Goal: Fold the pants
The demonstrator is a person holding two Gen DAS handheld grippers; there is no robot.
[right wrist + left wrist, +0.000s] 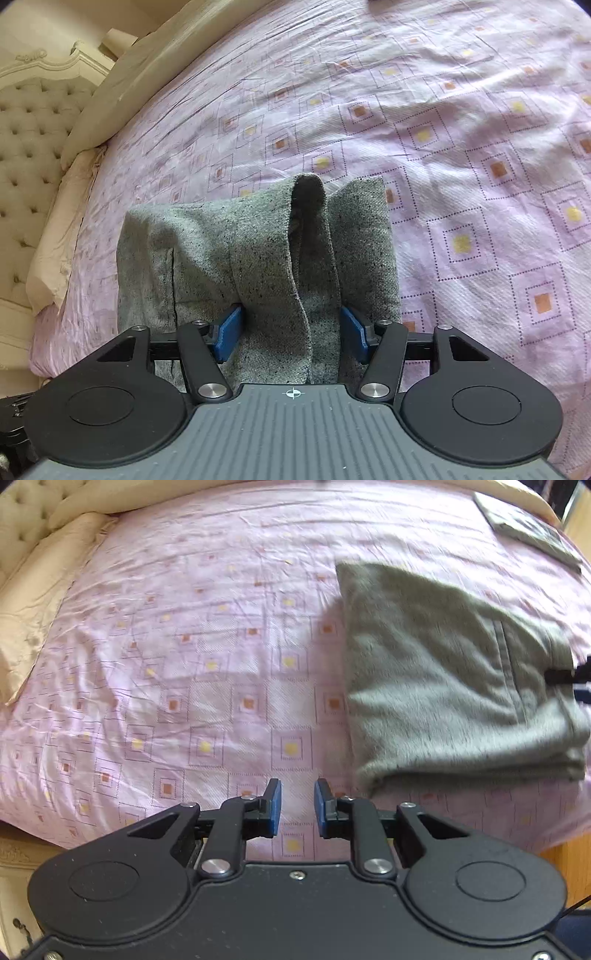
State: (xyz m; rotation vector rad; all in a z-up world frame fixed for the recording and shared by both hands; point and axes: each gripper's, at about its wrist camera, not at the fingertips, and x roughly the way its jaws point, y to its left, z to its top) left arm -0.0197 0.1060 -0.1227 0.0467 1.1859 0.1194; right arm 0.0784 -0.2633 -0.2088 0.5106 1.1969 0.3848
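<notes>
Pants (pixel 454 686), grey, folded into a thick block, lying on the pink patterned bedsheet (pixel 207 657); you see them at the right of the left wrist view, and at the lower centre of the right wrist view, directly ahead of your right tool.

Bed: the only surface holding anything. On it, besides the pants, a cream pillow (pixel 40 602) at the left edge of the left wrist view and a flat dark-printed item (pixel 524 528) at the upper right corner, too blurred to identify.

Left wrist view only: the whole outline of the folded pants, a pocket seam on top, the stacked layers along the near edge, and a tip of your other tool at the right border, at the pants' far side. This view is slightly blurred.

Right wrist view only: a tufted cream headboard (pixel 33 158) with a carved crest at the left, and a raised ridge of grey cloth standing up along the middle of the pants.

Left gripper (pixel 297 805): angled steeply down over bare sheet at the bottom centre, just left of the pants' near corner; its blue pads (pixel 275 805) stand a little apart with nothing between them.

Right gripper (pixel 291 332): angled down onto the pants, jaws spread wide. The cloth ridge lies between its blue pads (pixel 229 332), which sit against it on either side without pinching it flat.
</notes>
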